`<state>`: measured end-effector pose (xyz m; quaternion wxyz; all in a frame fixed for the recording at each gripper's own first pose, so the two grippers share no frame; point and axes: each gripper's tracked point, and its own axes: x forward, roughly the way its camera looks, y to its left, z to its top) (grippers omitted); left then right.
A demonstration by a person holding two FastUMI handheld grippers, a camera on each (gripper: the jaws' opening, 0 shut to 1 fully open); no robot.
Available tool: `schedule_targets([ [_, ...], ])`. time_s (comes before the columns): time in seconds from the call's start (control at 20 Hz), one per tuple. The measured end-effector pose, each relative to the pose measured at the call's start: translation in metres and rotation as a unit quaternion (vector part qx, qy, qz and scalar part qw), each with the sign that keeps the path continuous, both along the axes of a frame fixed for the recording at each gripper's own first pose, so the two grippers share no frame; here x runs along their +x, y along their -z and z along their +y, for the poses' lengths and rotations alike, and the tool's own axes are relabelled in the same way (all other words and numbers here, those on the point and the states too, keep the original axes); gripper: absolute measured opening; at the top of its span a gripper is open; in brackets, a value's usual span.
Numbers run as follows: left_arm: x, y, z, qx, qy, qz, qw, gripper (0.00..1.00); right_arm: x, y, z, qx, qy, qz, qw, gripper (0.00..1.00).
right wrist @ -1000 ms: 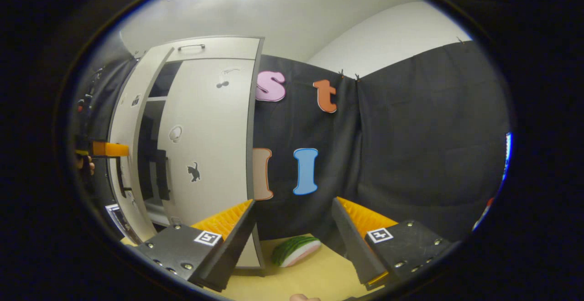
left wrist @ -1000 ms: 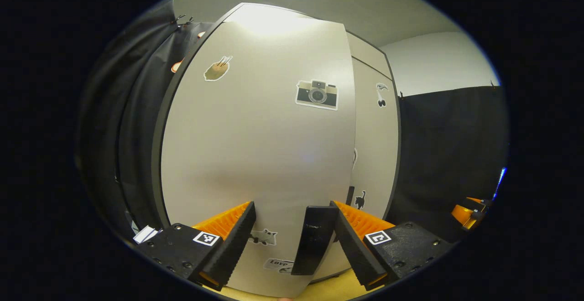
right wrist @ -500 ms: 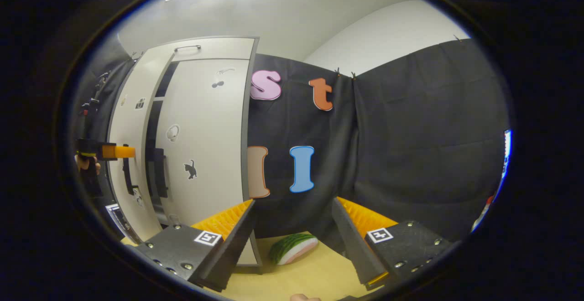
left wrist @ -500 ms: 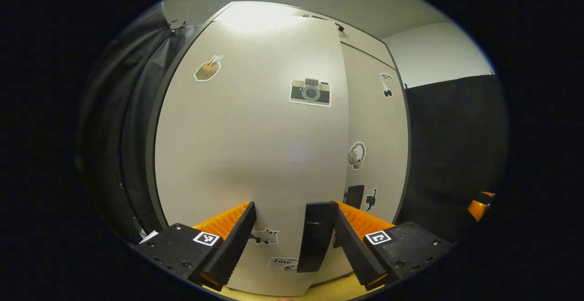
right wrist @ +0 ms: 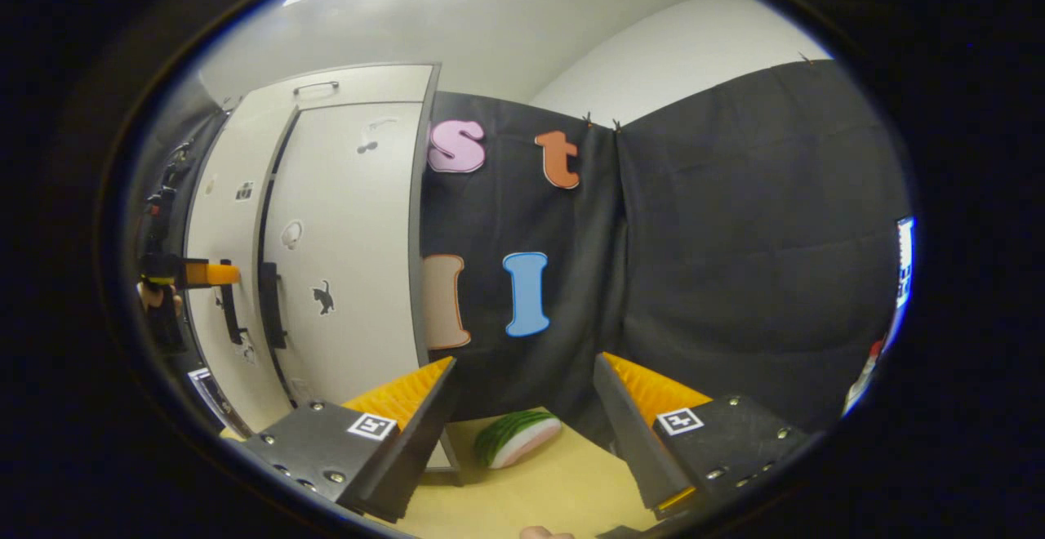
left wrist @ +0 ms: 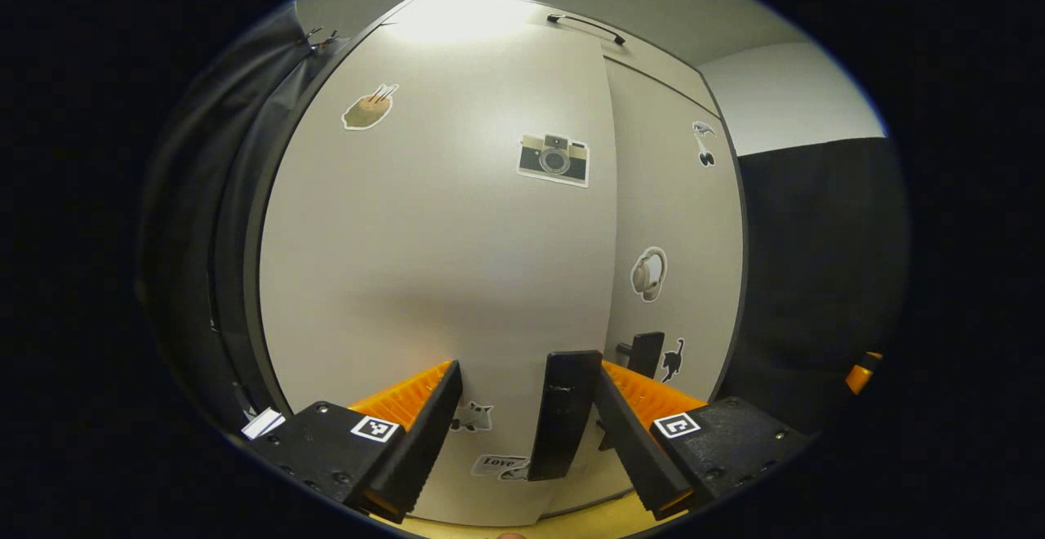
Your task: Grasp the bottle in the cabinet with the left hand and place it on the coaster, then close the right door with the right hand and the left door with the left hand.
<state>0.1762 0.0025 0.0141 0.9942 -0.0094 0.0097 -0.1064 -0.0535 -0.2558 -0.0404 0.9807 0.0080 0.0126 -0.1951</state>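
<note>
The step in hand reads as closing the left door (left wrist: 441, 245) with the left gripper (left wrist: 522, 429). That gripper faces the door's flat front at close range, jaws released and spread, with the door's dark handle (left wrist: 562, 412) standing between them near the right-side finger; whether a finger touches the panel cannot be told. The right door (left wrist: 673, 220) looks shut or nearly so, its handle (left wrist: 645, 353) just beside the left one.

To finish well, the push should go square into the panel near the handle edge, far from the hinge, and slow as the door meets the frame so it does not bounce back.

The right gripper (right wrist: 522, 420) hangs released over the desk (right wrist: 539, 498), near a watermelon slice (right wrist: 516, 438), and should stay clear. The bottle and coaster are out of sight here.
</note>
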Motion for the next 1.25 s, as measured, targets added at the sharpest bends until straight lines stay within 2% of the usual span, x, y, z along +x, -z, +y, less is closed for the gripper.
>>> schedule_targets([
  [0.1,0.003,0.002,-0.001,0.005,-0.002,0.000,1.000,0.97,-0.003,0.002,-0.003,0.002,0.005,0.001,1.000,0.97],
  [0.2,0.005,0.002,-0.001,0.008,-0.003,0.000,1.000,0.97,-0.002,0.005,-0.005,0.003,0.009,0.003,1.000,1.00],
  [0.7,0.013,0.006,-0.002,0.010,0.002,0.000,1.000,0.96,0.014,0.015,0.005,0.007,-0.003,0.009,1.000,1.00],
  [0.75,0.014,0.005,-0.003,0.010,0.002,-0.001,1.000,0.97,0.017,0.014,0.008,0.008,-0.008,0.010,1.000,0.97],
  [0.9,0.008,0.006,-0.001,-0.002,-0.008,0.014,1.000,0.99,0.031,0.006,0.024,-0.004,-0.031,0.014,0.999,0.97],
  [0.95,0.002,0.001,0.000,-0.002,-0.014,0.010,1.000,1.00,0.035,0.000,0.030,-0.010,-0.040,0.014,0.999,1.00],
  [1.1,-0.021,-0.017,0.012,0.018,-0.041,-0.007,0.999,0.99,0.051,-0.021,0.048,-0.016,-0.071,0.002,0.997,1.00],
  [1.15,-0.031,-0.024,0.014,0.018,-0.047,-0.011,0.999,0.98,0.056,-0.028,0.056,-0.012,-0.083,-0.006,0.996,1.00],
  [1.2,-0.041,-0.031,0.016,0.015,-0.051,-0.017,0.998,0.94,0.061,-0.036,0.065,-0.006,-0.096,-0.015,0.995,1.00],
  [1.25,-0.053,-0.037,0.016,0.010,-0.052,-0.021,0.998,0.95,0.066,-0.042,0.072,0.001,-0.107,-0.025,0.994,1.00],
])
